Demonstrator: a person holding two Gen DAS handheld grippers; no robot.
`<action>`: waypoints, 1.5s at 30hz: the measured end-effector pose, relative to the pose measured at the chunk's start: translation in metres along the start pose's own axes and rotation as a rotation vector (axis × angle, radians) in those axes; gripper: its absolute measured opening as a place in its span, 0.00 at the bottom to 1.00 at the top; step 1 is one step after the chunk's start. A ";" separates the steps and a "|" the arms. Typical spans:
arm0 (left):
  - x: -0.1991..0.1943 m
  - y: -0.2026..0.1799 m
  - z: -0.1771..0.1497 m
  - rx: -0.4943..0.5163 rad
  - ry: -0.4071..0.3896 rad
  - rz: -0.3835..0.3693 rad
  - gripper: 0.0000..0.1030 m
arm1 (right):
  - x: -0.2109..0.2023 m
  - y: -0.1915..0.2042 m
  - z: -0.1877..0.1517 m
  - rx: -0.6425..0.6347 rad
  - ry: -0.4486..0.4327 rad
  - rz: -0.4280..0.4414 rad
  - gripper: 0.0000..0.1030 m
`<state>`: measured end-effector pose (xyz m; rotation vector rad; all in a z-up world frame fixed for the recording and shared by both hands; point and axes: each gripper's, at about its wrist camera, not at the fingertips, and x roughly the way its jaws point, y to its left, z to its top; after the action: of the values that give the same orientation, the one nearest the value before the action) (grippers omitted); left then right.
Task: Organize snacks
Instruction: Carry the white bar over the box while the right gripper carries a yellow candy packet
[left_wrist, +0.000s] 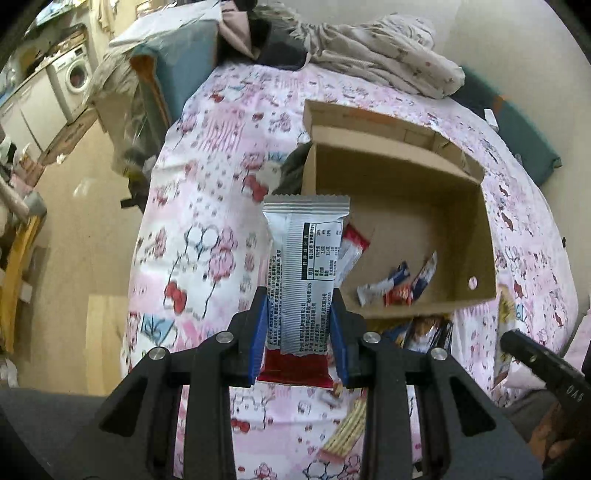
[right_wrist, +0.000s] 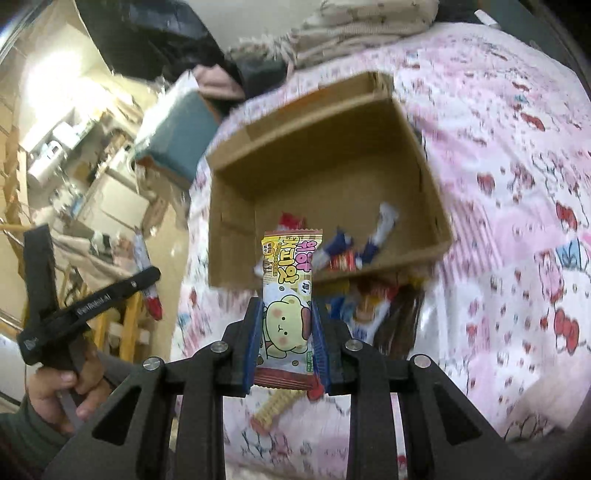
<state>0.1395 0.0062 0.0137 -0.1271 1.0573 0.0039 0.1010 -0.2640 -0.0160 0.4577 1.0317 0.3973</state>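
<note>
My left gripper (left_wrist: 300, 306) is shut on a silver and red snack packet (left_wrist: 304, 273), held upright above the bed, just left of an open cardboard box (left_wrist: 402, 177). The box holds several small snack packets (left_wrist: 397, 284). My right gripper (right_wrist: 287, 314) is shut on a yellow cartoon snack packet (right_wrist: 288, 295), held upright in front of the same box (right_wrist: 332, 162). More snacks (right_wrist: 373, 310) lie on the bedsheet by the box's near wall. The left gripper also shows in the right wrist view (right_wrist: 140, 284) at the left, with its packet.
The bed has a pink patterned sheet (left_wrist: 207, 206) with a wafer snack (left_wrist: 347, 432) near the front. Piled clothes (left_wrist: 373, 51) and a teal cushion (left_wrist: 177, 66) lie at the bed's far end. The floor (left_wrist: 81, 206) is to the left.
</note>
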 end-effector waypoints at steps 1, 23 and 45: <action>0.001 -0.004 0.005 0.010 -0.005 -0.001 0.26 | -0.003 -0.001 0.005 0.002 -0.014 0.004 0.26; 0.081 -0.069 0.050 0.147 -0.051 -0.104 0.26 | 0.044 -0.055 0.085 0.113 -0.121 -0.026 0.27; 0.102 -0.076 0.044 0.196 -0.044 -0.075 0.27 | 0.088 -0.057 0.079 0.080 0.009 -0.099 0.28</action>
<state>0.2331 -0.0703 -0.0462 0.0109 1.0026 -0.1632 0.2172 -0.2795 -0.0755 0.4748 1.0771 0.2706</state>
